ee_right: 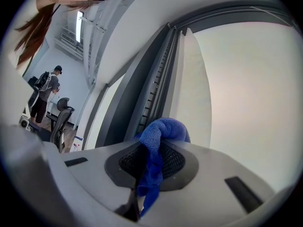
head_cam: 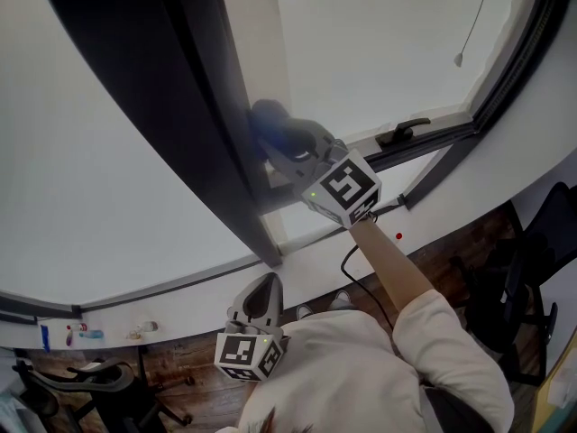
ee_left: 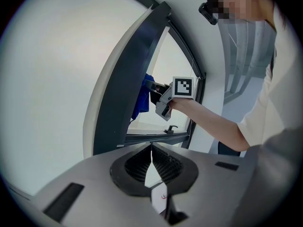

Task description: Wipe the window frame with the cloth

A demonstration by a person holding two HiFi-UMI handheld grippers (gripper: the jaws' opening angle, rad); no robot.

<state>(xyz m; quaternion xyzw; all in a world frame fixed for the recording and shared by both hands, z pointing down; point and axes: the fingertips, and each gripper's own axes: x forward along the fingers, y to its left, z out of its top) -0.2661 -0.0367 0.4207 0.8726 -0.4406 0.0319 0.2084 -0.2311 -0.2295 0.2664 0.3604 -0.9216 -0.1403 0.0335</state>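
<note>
A blue cloth [ee_right: 158,145] is pinched in my right gripper [ee_right: 152,157], which is shut on it. In the head view the right gripper [head_cam: 275,147] presses the cloth [head_cam: 269,124] against the dark upright of the window frame [head_cam: 194,106]. The left gripper view shows the same cloth [ee_left: 142,96] against the frame [ee_left: 125,89], with the right gripper's marker cube [ee_left: 182,87] beside it. My left gripper [head_cam: 260,298] hangs low, close to my body, with its jaws shut and nothing between them; in its own view the left gripper [ee_left: 151,162] points at the frame from below.
A window handle [head_cam: 402,133] sits on the lower frame rail to the right. A white sill [head_cam: 180,287] runs below the glass. A pull cord [head_cam: 469,25] hangs at top right. Office chairs [head_cam: 86,386] stand on the wooden floor below. A person stands far off [ee_right: 45,91].
</note>
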